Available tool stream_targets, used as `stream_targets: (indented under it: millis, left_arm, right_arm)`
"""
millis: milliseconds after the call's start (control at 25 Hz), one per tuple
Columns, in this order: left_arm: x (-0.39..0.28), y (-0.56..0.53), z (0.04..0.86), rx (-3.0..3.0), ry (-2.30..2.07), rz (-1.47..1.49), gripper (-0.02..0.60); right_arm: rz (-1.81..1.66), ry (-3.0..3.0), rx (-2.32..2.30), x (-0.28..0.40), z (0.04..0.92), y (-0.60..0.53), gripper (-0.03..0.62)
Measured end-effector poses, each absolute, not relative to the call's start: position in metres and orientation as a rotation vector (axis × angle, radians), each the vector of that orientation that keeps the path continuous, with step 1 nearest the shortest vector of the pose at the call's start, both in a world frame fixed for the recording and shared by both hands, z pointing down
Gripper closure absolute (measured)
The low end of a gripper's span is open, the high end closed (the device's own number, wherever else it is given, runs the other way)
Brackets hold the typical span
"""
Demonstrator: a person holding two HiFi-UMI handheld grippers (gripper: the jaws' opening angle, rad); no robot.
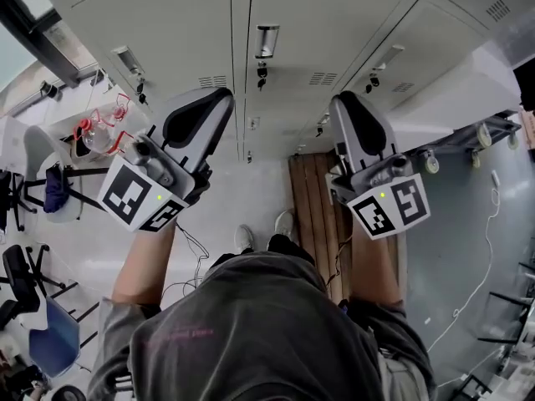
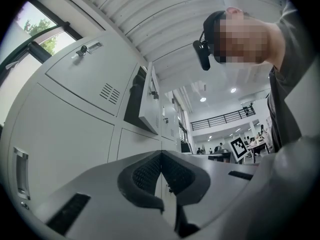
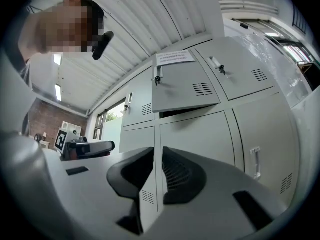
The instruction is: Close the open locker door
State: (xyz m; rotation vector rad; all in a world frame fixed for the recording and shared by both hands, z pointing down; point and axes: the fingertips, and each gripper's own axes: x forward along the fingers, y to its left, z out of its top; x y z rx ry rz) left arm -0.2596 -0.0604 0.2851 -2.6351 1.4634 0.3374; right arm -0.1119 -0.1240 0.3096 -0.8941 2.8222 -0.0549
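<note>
Nearest the camera in the head view are the person's grey shirt (image 1: 251, 324) and two forearms, each raising a gripper toward a wall of grey lockers (image 1: 167, 23).

Left gripper (image 2: 161, 155): fingers closed, ribbed pads meeting at the tip, nothing between them. Right gripper (image 3: 157, 151): fingers drawn almost together, leaving only a thin slit through which the lockers behind show; it also holds nothing.

Open locker door (image 3: 185, 84): in the upper row, above and well apart from both grippers. It stands ajar, with a dark gap along its lower edge.

Handling (judged): a thin sheet-metal panel, stiff and light, that should swing freely on its hinges. Its painted face looks smooth, so a flat push with closed fingers suits it better than a pinch. The best place is near the lock edge, clear of the key (image 3: 158, 79) hanging there.

Writing: a paper notice (image 3: 175, 58) is fixed at the top of the door, its print too small to read. Faint print on the shirt is also illegible. Each gripper carries black-and-white square markers.
</note>
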Motion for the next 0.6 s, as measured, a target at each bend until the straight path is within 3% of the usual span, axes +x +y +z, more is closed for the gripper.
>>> stream_targets:
  millis: [600]
  left_arm:
    - [-0.259, -0.032, 0.314, -2.607, 1.634, 0.313, 0.566]
  right_arm:
    - [-0.108, 2.925, -0.704, -0.121, 0.328, -0.083, 0.545]
